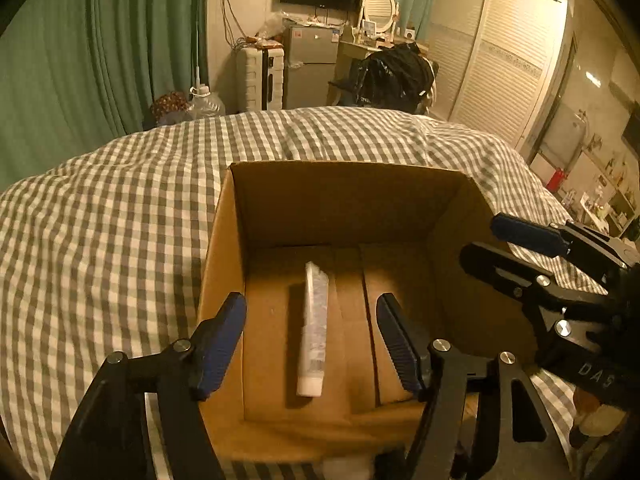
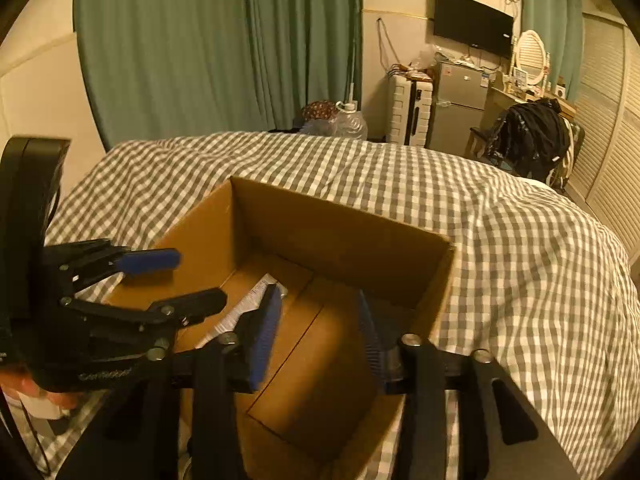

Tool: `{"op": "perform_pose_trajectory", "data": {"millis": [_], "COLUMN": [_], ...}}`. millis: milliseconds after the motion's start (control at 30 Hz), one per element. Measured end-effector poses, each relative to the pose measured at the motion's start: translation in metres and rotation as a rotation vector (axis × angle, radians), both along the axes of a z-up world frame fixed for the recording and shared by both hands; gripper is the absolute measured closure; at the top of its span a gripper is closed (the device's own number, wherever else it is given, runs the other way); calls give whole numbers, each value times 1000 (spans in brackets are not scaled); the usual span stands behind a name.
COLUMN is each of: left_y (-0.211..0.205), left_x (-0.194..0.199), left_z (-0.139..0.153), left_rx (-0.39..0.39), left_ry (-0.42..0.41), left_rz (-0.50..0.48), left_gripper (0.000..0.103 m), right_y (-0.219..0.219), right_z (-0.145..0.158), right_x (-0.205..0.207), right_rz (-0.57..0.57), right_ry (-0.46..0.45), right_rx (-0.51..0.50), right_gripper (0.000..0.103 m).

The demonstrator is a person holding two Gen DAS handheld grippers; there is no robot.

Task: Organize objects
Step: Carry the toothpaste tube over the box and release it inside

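An open cardboard box (image 1: 344,200) stands on a bed with a grey-and-white checked cover. A white tube (image 1: 314,326) lies lengthwise on the box floor; part of it also shows in the right wrist view (image 2: 244,308). My left gripper (image 1: 310,336) is open and empty, its blue pads on either side of the tube, above it. My right gripper (image 2: 320,332) is open and empty over the right half of the box (image 2: 340,232). Each gripper shows in the other's view: the right one (image 1: 516,244) at the box's right edge, the left one (image 2: 176,280) at its left.
The checked bed cover (image 1: 100,220) spreads all round the box. Behind the bed are green curtains (image 1: 80,48), a white suitcase (image 1: 258,78), a small fridge (image 1: 310,66), a chair with dark clothes (image 1: 394,74) and louvred wardrobe doors (image 1: 500,60).
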State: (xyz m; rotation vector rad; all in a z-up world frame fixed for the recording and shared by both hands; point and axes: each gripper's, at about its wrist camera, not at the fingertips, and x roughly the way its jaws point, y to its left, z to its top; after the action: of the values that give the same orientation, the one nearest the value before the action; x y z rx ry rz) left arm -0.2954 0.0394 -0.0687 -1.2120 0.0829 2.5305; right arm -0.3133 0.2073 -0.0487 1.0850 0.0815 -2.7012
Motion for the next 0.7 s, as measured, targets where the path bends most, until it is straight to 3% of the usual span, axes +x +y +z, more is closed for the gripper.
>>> {"op": "perform_pose_trajectory", "data": {"millis": [433, 700], "left_y": [-51, -55], "left_x": [91, 156], "left_z": [54, 88], "left_rx": [19, 15], "left_ry": [68, 159], "left_rz": [133, 177], "left_gripper": [8, 3], "right_y": [3, -8], "right_z": [67, 115], "right_x": [90, 162], "right_rz": [-19, 1], "right_ry": [116, 222], "right_rx": [13, 51], "right_gripper": [30, 23]}}
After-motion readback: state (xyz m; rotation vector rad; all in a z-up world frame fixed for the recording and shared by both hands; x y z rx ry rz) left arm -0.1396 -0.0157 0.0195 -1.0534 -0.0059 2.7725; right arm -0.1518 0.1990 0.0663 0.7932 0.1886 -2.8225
